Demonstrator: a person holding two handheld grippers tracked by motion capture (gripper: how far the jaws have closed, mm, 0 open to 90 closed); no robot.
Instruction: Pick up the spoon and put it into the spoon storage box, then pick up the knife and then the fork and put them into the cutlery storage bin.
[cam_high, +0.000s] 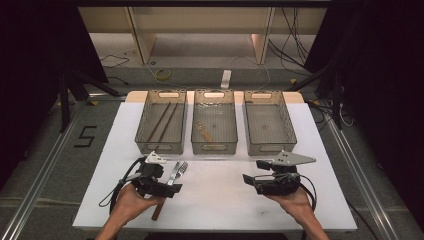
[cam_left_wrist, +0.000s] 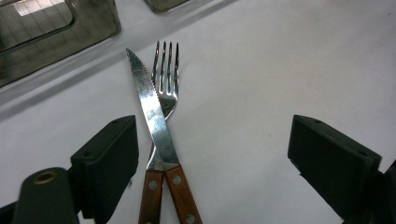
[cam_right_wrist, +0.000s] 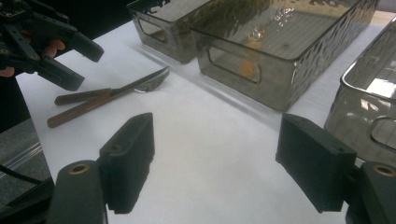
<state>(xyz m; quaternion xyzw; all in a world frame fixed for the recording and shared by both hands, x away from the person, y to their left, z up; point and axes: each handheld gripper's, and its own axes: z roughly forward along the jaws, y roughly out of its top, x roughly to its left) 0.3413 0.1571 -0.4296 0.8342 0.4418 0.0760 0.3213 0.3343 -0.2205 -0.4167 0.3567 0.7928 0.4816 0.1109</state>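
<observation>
The knife (cam_left_wrist: 154, 116) lies crossed over the fork (cam_left_wrist: 166, 79) on the bench (cam_left_wrist: 261, 70), wooden handles together and running back under the left gripper (cam_left_wrist: 212, 154), tips pointing away toward the trays (cam_high: 160, 128). Their long axes run nearly straight ahead between the left fingers (cam_left_wrist: 109, 158), closer to one of them. Those fingers stand wide open, holding nothing. The left hand is much the nearer. The right gripper (cam_right_wrist: 224, 158), also wide open and empty, hovers well apart, with the cutlery off to its far side.
</observation>
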